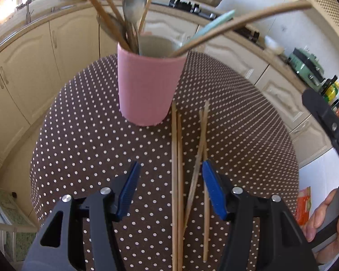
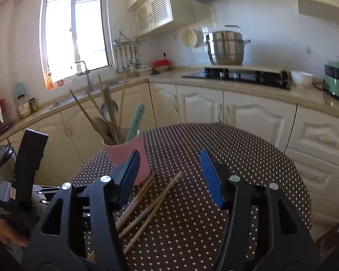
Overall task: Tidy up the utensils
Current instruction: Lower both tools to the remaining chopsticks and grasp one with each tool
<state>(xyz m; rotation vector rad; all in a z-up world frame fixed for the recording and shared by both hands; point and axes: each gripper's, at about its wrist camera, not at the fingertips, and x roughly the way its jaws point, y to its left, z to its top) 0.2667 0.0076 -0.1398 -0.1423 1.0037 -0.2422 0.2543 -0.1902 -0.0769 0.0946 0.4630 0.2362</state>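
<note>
Looking along the left gripper (image 1: 170, 176): jaws spread wide and empty above four wooden chopsticks (image 1: 177, 169) lying loose mid-tabletop (image 1: 79, 135), just short of the pink cup (image 1: 147, 88) crowded with spoons and chopsticks toward the far edge. Looking along the right gripper (image 2: 169, 176): jaws likewise released, holding nothing, chopsticks (image 2: 147, 205) scattered near the left edge beside the cup (image 2: 124, 151).

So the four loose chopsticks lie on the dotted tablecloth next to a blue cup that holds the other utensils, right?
Not quite: the cup is pink, not blue, as the left wrist view shows. The rest stands: four loose chopsticks lie on the dotted tablecloth beside it, and it holds the other utensils.
</note>
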